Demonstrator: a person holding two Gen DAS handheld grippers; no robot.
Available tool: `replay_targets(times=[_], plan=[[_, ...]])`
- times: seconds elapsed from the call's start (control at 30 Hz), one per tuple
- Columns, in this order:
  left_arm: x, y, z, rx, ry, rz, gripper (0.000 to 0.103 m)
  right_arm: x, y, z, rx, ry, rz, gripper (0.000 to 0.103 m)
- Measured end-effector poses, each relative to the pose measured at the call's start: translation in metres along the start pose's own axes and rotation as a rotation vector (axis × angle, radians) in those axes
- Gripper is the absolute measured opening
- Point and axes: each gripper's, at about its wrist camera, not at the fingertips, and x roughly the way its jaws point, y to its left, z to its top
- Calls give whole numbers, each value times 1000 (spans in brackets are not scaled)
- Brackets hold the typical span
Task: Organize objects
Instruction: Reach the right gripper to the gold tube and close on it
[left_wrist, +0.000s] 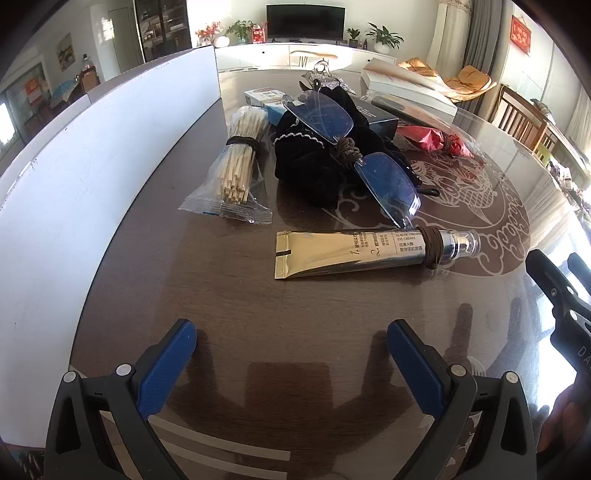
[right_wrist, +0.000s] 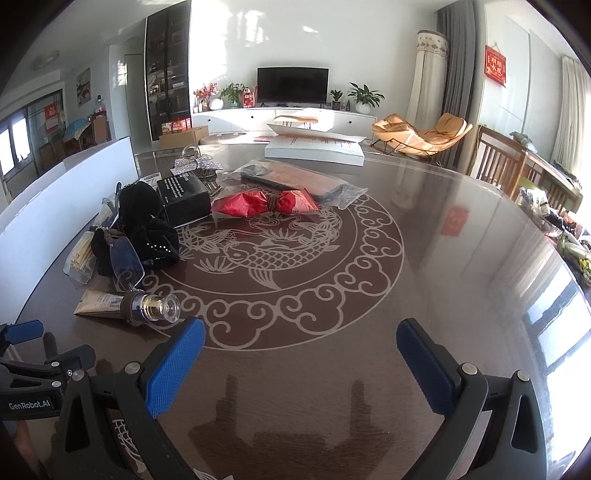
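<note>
Several small things lie bunched on the dark tabletop (left_wrist: 303, 295), and none looks sorted yet, so the organizing seems barely begun. At the far left stands a long white box (left_wrist: 92, 177) on the tabletop, its wall running along the cluster; I judge it the likely place for the items, though its inside is hidden. Just right of it lies a bag of wooden sticks (left_wrist: 240, 166) bound with a brown band. Next comes a black velvet scrunchie (left_wrist: 306, 173), with a pair of rimless glasses (left_wrist: 354, 147) resting across it, a brown band wound round the bridge. In front of these lies a gold tube of eye cream (left_wrist: 351, 253), banded near its clear cap, apart from the rest and closest to both tools. Behind the scrunchie sits a dark box (right_wrist: 184, 199), then a red packet (right_wrist: 266, 203) tied at the middle, and farther back a clear bag (right_wrist: 306, 181) holding something dark.

The left tool (left_wrist: 291, 347) hovers low over bare tabletop with its blue pads wide apart and nothing between them. The right tool (right_wrist: 301, 347) is likewise spread wide and empty, just right of the tube's cap. Everything remains to be picked up; the tube looks the easiest first grasp.
</note>
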Motion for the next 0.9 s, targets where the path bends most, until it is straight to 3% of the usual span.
replay_targets(times=[0.9], plan=[[0,0,0,7,-1,7,103,15,-7,1,35,68,10,103]])
